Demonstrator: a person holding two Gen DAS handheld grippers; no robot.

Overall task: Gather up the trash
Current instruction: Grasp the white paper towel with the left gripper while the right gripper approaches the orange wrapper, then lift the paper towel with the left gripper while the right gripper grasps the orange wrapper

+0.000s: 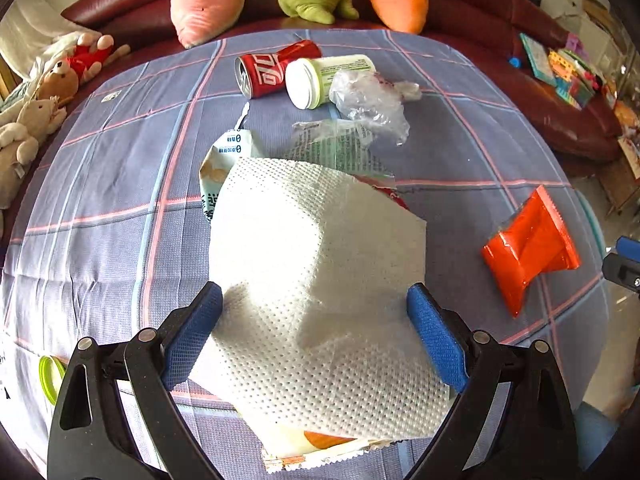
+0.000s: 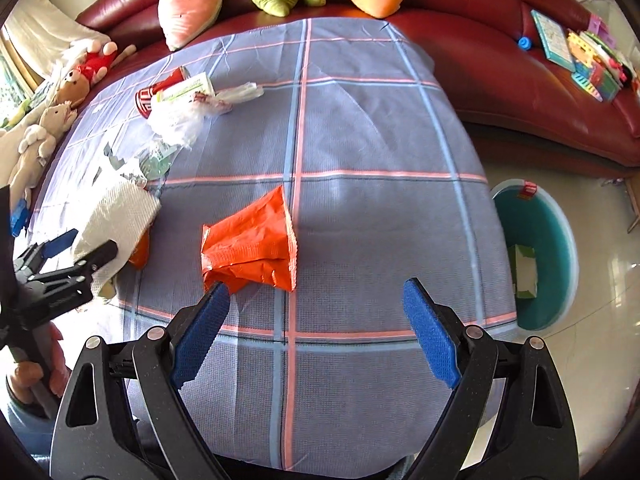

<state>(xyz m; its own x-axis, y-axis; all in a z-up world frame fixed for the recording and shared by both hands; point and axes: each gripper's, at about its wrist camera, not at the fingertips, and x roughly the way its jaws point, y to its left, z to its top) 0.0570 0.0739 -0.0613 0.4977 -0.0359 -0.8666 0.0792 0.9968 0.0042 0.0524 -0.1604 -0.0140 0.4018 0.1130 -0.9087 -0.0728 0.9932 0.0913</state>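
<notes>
Trash lies on a table with a plaid cloth (image 1: 120, 184). A white paper towel (image 1: 320, 280) lies between the wide-open pads of my left gripper (image 1: 316, 308), on top of snack wrappers (image 1: 224, 168). Farther back lie a red cola can (image 1: 264, 72), a white jar (image 1: 320, 80) and crumpled clear plastic (image 1: 368, 100). An orange wrapper (image 2: 256, 244) lies just ahead of my open, empty right gripper (image 2: 316, 304), close to its left pad. It also shows in the left wrist view (image 1: 528, 248).
A teal trash bin (image 2: 540, 256) stands on the floor right of the table, with a carton inside. A red sofa (image 2: 500, 60) curves behind, holding plush toys (image 1: 208, 0) and books (image 2: 580, 56). Stuffed animals (image 1: 40, 100) sit at left.
</notes>
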